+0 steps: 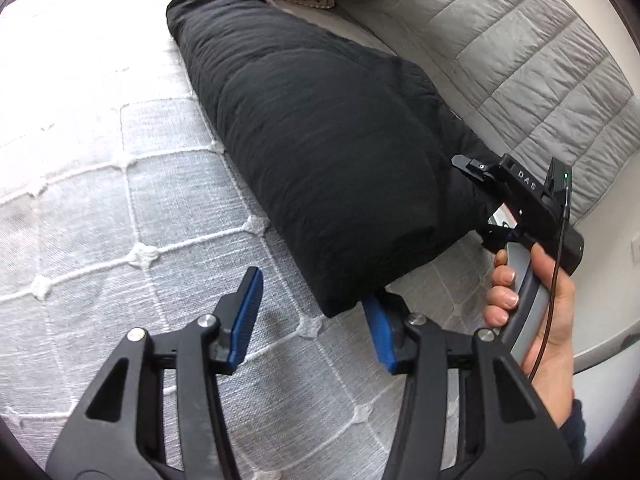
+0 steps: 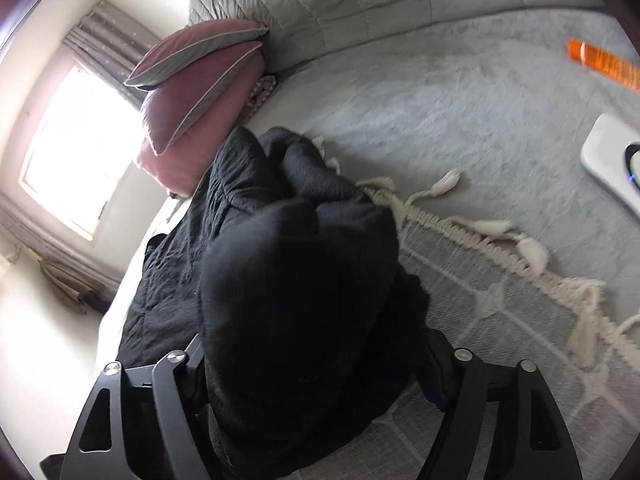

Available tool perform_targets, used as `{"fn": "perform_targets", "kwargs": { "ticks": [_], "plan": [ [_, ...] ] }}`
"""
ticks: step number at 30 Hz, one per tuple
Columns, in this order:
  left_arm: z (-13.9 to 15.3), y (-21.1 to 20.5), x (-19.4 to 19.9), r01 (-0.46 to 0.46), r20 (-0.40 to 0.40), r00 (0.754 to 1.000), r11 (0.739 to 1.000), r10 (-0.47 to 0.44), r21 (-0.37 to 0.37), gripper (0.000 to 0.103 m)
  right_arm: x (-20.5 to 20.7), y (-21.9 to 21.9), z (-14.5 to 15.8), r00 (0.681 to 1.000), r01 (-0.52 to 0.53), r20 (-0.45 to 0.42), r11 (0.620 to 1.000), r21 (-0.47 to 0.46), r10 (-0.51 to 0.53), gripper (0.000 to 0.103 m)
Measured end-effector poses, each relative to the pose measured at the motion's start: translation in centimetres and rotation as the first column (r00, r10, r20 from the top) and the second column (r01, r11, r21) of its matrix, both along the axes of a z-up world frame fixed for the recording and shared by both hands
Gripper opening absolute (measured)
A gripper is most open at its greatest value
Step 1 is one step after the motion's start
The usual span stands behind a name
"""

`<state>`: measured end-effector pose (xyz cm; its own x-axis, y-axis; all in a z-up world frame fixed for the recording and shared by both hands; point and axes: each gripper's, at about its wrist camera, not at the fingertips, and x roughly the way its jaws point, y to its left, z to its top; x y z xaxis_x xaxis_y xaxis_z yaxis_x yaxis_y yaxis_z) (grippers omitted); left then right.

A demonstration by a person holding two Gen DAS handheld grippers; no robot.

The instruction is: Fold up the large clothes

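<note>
White quilted bedspread (image 1: 120, 184) holds puffy black padded jacket (image 1: 320, 152), soft, bulky; right gripper (image 2: 320, 364) clamps bunched hem, left gripper (image 1: 316, 320) gaping at 6 o'clock corner.

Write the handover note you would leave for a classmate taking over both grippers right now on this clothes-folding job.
Left gripper: jaws open, empty, low over the white quilted bedspread at the near corner of the black padded garment; one pad sits at the garment's edge.
Right gripper: black fabric is bunched between its jaws and looks lifted off the bed; whether it is clamped cannot be told.
Garment: already folded into a long bundle running toward the pink pillows.
Left to do: probably fold the length over once more, then flatten and release.
</note>
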<state>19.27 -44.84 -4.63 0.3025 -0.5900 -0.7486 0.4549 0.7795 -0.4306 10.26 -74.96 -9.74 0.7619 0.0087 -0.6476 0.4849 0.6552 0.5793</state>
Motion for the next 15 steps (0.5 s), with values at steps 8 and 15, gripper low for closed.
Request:
{"fn": "perform_targets", "kwargs": {
  "ticks": [8, 15],
  "plan": [
    [1.8, 1.3, 0.9, 0.037, 0.006, 0.999, 0.999, -0.037, 0.011, 0.052, -1.2, 1.3, 3.0, 0.998, 0.023, -0.061, 0.979, -0.205, -0.036, 0.08],
    [6.3, 5.5, 0.5, 0.071, 0.146, 0.988, 0.993, -0.057, -0.095, 0.053, -4.9, 2.1, 7.5, 0.978, 0.206, 0.04, 0.9, -0.384, -0.207, 0.077]
  ]
}}
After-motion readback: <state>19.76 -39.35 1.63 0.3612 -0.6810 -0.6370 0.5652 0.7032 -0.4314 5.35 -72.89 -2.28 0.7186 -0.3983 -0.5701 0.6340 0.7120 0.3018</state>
